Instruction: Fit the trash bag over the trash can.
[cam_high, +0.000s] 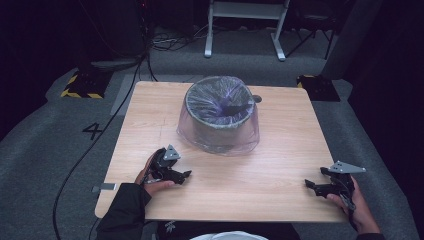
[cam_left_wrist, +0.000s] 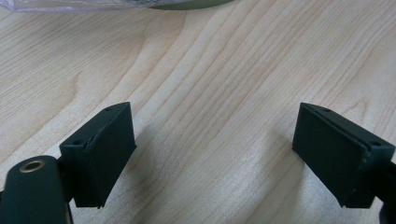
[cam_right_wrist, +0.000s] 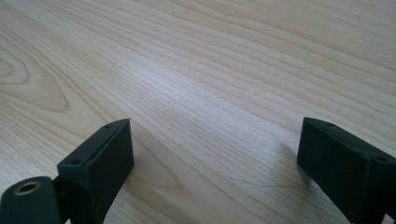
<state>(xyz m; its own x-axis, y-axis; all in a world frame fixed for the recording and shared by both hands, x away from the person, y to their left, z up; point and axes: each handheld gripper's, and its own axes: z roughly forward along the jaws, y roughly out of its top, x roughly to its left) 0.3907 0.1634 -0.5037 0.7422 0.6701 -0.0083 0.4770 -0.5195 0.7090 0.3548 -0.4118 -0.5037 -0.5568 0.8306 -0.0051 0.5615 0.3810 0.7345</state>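
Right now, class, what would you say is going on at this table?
A person sits at a wooden table with a two-jaw gripper in each hand. The left gripper and the right gripper both rest near the table's front edge, jaws open and holding nothing. Farther back stands a small bin lined with a clear plastic bag that drapes down its outside. Neither gripper touches it.

Each hand-held gripper is matte black. The left gripper (cam_high: 186, 174) and right gripper (cam_high: 309, 184) each carry a grey three-cornered plate on top. Each jaw ends in a flat rectangular block with small screw holes on its upper edge. A brass-coloured eyelet sits beside one jaw. The left arm wears a dark sleeve (cam_high: 122, 210).
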